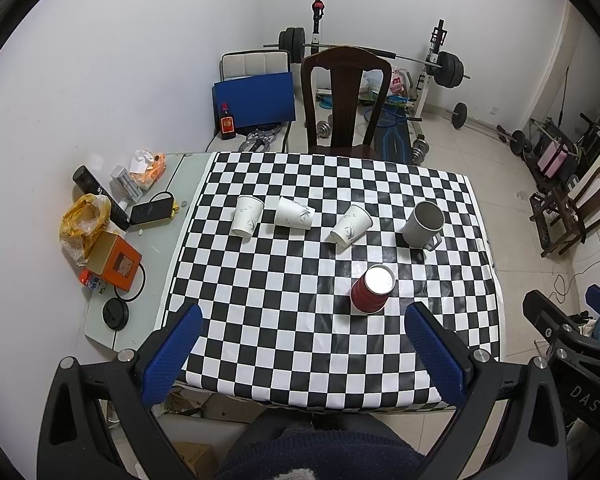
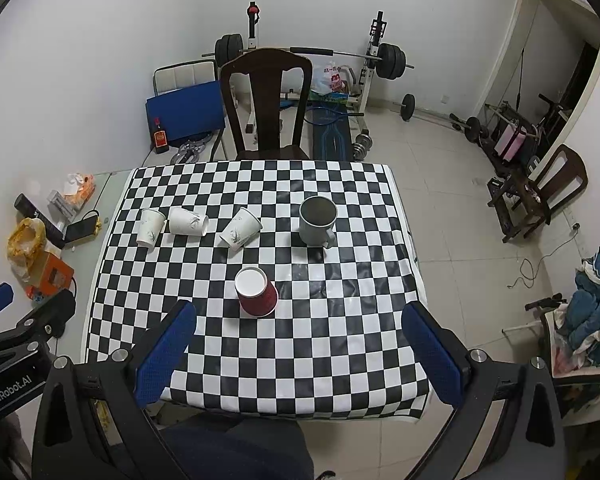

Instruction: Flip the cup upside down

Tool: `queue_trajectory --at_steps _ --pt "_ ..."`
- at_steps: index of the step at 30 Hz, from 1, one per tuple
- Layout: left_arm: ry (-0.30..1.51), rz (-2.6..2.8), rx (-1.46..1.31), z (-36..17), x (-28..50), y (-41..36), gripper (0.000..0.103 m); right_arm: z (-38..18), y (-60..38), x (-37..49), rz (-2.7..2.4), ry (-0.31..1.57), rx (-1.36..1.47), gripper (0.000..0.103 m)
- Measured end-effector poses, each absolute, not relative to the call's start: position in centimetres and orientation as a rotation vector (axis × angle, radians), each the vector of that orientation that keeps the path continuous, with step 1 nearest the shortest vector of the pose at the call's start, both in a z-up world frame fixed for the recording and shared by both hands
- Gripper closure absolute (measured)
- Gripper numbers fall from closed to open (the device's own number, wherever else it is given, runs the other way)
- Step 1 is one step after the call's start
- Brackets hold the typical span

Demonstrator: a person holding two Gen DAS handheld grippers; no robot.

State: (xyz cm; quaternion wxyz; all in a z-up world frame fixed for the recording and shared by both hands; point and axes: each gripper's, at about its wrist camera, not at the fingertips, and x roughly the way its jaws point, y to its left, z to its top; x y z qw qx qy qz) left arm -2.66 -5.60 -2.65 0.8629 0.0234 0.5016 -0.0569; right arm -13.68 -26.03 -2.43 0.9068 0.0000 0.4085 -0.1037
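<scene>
A red paper cup (image 1: 371, 289) stands upside down on the checkered table (image 1: 284, 344), its white base up; it also shows in the right wrist view (image 2: 256, 292). Three white paper cups (image 1: 247, 216) (image 1: 295, 213) (image 1: 351, 225) sit in a row behind it; the middle one lies on its side. A grey mug (image 1: 423, 224) stands upright at the right, also in the right wrist view (image 2: 318, 220). My left gripper (image 1: 304, 354) and right gripper (image 2: 300, 350) are both open and empty, held above the table's near edge.
A dark wooden chair (image 1: 346, 100) stands behind the table. A side table (image 1: 148, 264) at the left holds an orange box (image 1: 116, 261), a phone and bags. Weights and a bench rack (image 1: 440, 64) fill the back. The other gripper (image 1: 572, 344) shows at the right edge.
</scene>
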Motion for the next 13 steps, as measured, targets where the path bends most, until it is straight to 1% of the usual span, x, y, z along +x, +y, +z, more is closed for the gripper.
queue_trajectory --at_steps 13 --pt "1.053 -0.119 0.051 -2.67 -2.52 -5.50 0.000 -2.28 -26.13 -13.73 -0.215 0.842 0.003 0.000"
